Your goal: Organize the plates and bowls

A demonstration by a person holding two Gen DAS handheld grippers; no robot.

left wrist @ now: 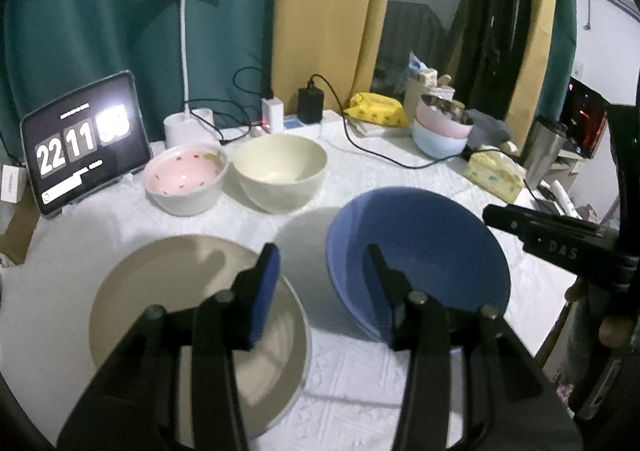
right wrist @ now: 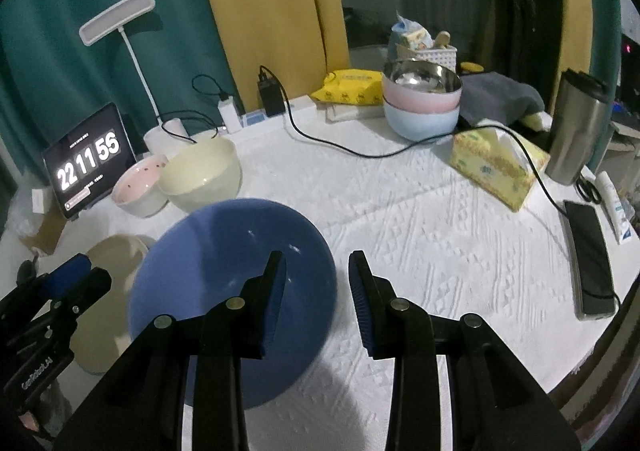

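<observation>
Black fingers of the left hand-held gripper [left wrist: 324, 271] stand partly open and empty above the gap between a beige plate [left wrist: 160, 283] and a blue plate [left wrist: 432, 251] on the white worktop [right wrist: 440, 235]. Beside it, the right hand-held gripper [right wrist: 318, 279] is likewise partly open, holding nothing, its left finger over the blue plate's rim. Farther back, a pink bowl [left wrist: 184, 179] and a cream bowl [left wrist: 280, 171] sit just beside each other near a tablet [left wrist: 80, 143] showing a clock.
</observation>
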